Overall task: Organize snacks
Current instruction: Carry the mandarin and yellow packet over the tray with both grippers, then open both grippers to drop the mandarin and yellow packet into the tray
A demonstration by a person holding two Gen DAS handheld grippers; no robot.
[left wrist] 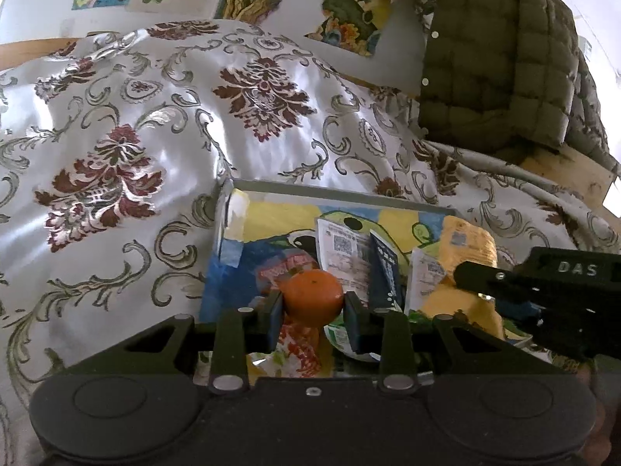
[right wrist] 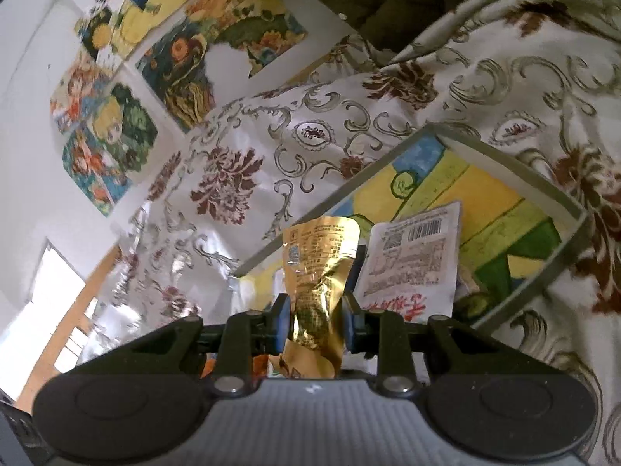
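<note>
My left gripper (left wrist: 313,310) is shut on an orange tangerine (left wrist: 313,296) and holds it over a shallow grey-rimmed tray (left wrist: 333,191) with a colourful painted bottom. The tray holds several snack packets: white ones (left wrist: 341,250), a dark blue one (left wrist: 384,272) and a yellow one (left wrist: 467,242). My right gripper (right wrist: 315,322) is shut on a crinkled gold snack pouch (right wrist: 316,272) above the same tray (right wrist: 516,171). A white packet with a barcode (right wrist: 411,256) stands beside the pouch. The right gripper's black body (left wrist: 543,295) shows at the right of the left wrist view.
The tray rests on a shiny white cloth with maroon floral patterns (left wrist: 128,147). An olive quilted jacket (left wrist: 496,58) hangs at the back right. Colourful pictures (right wrist: 112,116) are stuck on the white wall behind. A wooden edge (left wrist: 574,171) shows under the jacket.
</note>
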